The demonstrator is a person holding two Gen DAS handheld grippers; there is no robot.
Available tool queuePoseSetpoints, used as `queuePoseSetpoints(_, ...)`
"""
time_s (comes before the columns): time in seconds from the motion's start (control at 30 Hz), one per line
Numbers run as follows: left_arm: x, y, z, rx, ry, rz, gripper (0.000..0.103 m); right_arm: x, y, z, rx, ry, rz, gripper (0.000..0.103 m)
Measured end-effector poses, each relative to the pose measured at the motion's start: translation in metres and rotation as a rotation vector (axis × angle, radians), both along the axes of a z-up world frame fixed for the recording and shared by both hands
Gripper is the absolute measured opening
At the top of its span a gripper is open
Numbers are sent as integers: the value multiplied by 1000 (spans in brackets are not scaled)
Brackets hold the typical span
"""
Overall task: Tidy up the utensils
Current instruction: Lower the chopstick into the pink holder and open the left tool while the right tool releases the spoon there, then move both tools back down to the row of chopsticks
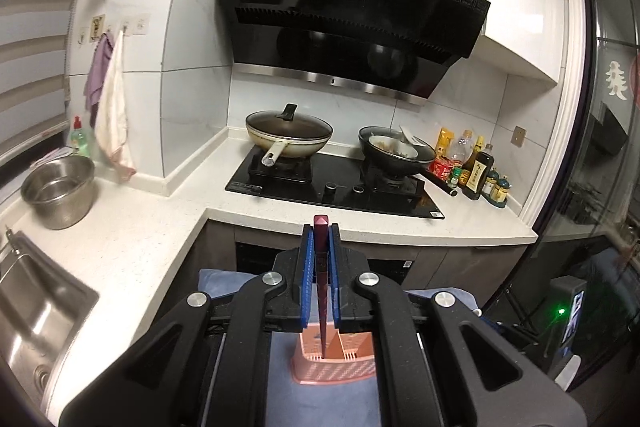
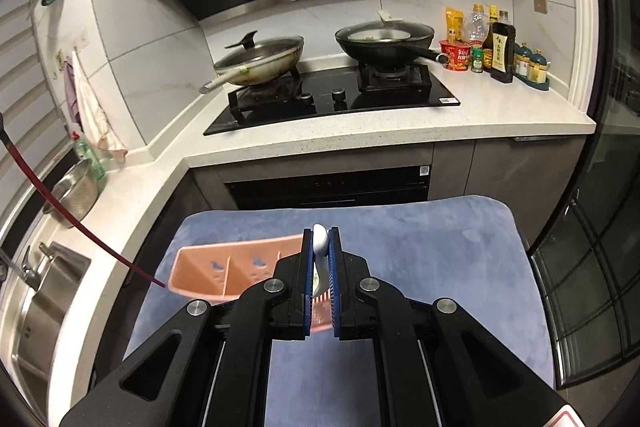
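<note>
My left gripper point(image 1: 321, 231) is shut on dark red chopsticks point(image 1: 321, 247) and holds them upright, tips down inside the pink slotted utensil basket point(image 1: 336, 367) on the blue mat. In the right wrist view the same chopsticks point(image 2: 80, 223) slant from the upper left down to the left end of the pink basket point(image 2: 224, 267). My right gripper point(image 2: 320, 233) is shut on a white spoon point(image 2: 319, 239), held upright above the basket's right end.
The blue mat point(image 2: 420, 259) covers a surface in front of the L-shaped white counter point(image 2: 400, 131). A gas hob point(image 2: 332, 99) carries two pans. Sauce bottles point(image 2: 496, 47) stand at the right. A steel sink point(image 1: 36, 303) and steel bowl point(image 1: 58, 191) are left.
</note>
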State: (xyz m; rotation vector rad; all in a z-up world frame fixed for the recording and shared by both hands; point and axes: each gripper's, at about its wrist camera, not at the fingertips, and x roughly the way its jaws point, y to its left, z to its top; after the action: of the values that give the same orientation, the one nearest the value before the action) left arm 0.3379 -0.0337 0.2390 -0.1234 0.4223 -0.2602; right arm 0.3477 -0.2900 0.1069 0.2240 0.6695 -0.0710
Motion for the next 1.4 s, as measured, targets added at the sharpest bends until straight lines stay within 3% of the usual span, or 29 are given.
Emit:
queuePoseSetpoints(0.23,38,-17,-31,38,64,0,7,41,5,-40,2,81,19,7)
queuePoseSetpoints(0.47,57,-17,-64,39,132,5,7,54,4,-69,12,133,23,8)
queuePoseSetpoints(0.53,58,-16,-68,46,135,18,14,53,4,-66,4,119,17,11)
queuePoseSetpoints(0.6,56,-15,-69,51,133,35,35,50,3,-63,7,113,15,12)
queuePoseSetpoints(0.67,52,-12,-69,50,126,46,41,44,3,-57,9,103,14,14)
queuePoseSetpoints(0.8,35,-5,-67,62,125,57,50,25,4,-44,-17,68,7,24)
queuePoseSetpoints(1.0,-9,11,-76,79,139,65,50,-32,4,-37,6,55,14,30)
queuePoseSetpoints(1.17,-54,23,-109,107,203,61,50,-93,6,-54,34,100,19,32)
queuePoseSetpoints(1.4,-122,41,-178,149,330,58,50,-179,29,-95,-26,184,32,33)
